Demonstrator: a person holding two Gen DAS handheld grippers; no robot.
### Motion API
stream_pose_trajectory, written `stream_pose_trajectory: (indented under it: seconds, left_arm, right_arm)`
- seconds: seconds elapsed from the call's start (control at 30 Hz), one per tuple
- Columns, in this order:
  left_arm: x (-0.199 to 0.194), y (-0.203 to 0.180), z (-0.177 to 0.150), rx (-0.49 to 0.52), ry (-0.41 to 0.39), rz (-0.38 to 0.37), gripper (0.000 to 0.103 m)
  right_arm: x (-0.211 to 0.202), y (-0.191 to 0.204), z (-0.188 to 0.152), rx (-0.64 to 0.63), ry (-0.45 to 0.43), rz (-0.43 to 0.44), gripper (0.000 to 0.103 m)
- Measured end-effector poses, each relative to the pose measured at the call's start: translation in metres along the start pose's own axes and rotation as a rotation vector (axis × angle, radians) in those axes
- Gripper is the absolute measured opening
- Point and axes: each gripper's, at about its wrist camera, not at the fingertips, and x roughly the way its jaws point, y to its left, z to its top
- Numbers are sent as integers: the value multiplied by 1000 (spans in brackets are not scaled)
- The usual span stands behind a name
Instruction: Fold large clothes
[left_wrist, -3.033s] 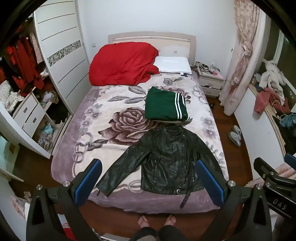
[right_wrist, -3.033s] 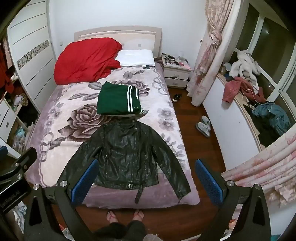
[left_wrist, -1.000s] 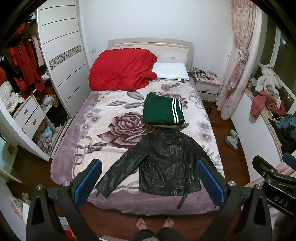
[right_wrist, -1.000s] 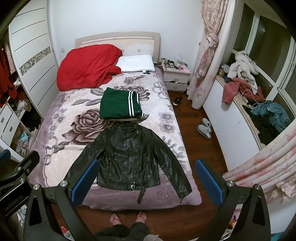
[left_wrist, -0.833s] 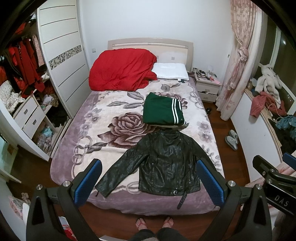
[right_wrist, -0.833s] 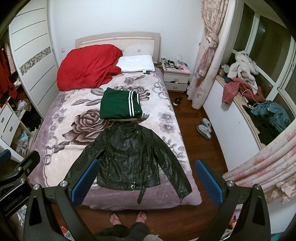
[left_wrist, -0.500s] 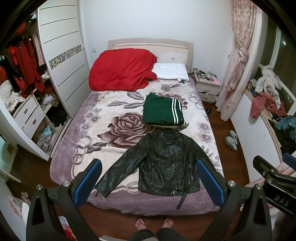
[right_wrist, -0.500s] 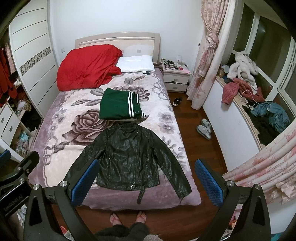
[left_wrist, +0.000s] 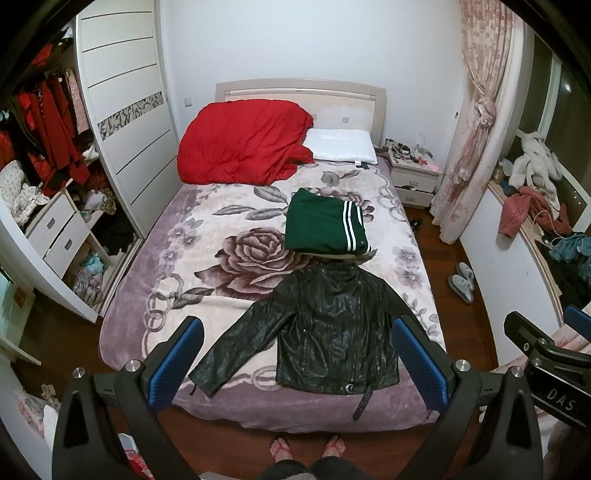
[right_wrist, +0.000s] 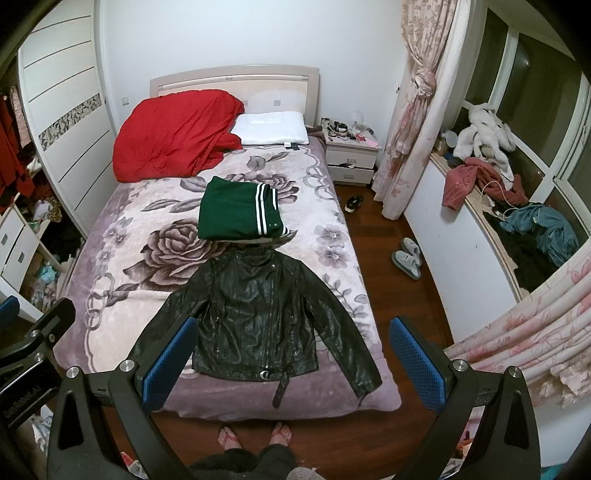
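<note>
A black leather jacket (left_wrist: 332, 325) lies flat, front up, sleeves spread, at the foot of the bed (left_wrist: 162, 280); it also shows in the right wrist view (right_wrist: 258, 314). A folded green garment with white stripes (left_wrist: 325, 229) lies just beyond its collar, also seen in the right wrist view (right_wrist: 236, 214). My left gripper (left_wrist: 295, 362) is open and empty, held high above the bed's foot. My right gripper (right_wrist: 291, 358) is open and empty, beside it at the same height.
A red duvet (left_wrist: 240, 144) and a white pillow (left_wrist: 340, 146) lie at the headboard. A wardrobe (left_wrist: 122, 122) stands left, a nightstand (right_wrist: 351, 155) and curtain (right_wrist: 417, 107) right. Slippers (right_wrist: 406, 258) lie on the wooden floor. Clothes pile on the window ledge (right_wrist: 480, 173). My feet (right_wrist: 255, 434) stand at the bed's foot.
Both grippers have risen and drawn back a little since three seconds ago, so the bed looks smaller. Over the last second almost nothing has moved. The jacket lies unchanged.
</note>
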Motion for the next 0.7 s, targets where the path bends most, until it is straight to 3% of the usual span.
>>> stream_pose_trajectory:
  seconds: [0.5,0.6,0.7]
  left_arm:
    - [-1,-2,3,4,10,-9,103]
    - [10,-2,11,7,13,-5,103]
    - [41,-1,26,23,22,1,103]
  right_arm:
    - [0,-1,0,10,12,3,103]
    - [4,0,4,30,29,1,103]
    - [37,-2,22,72,57,24,103]
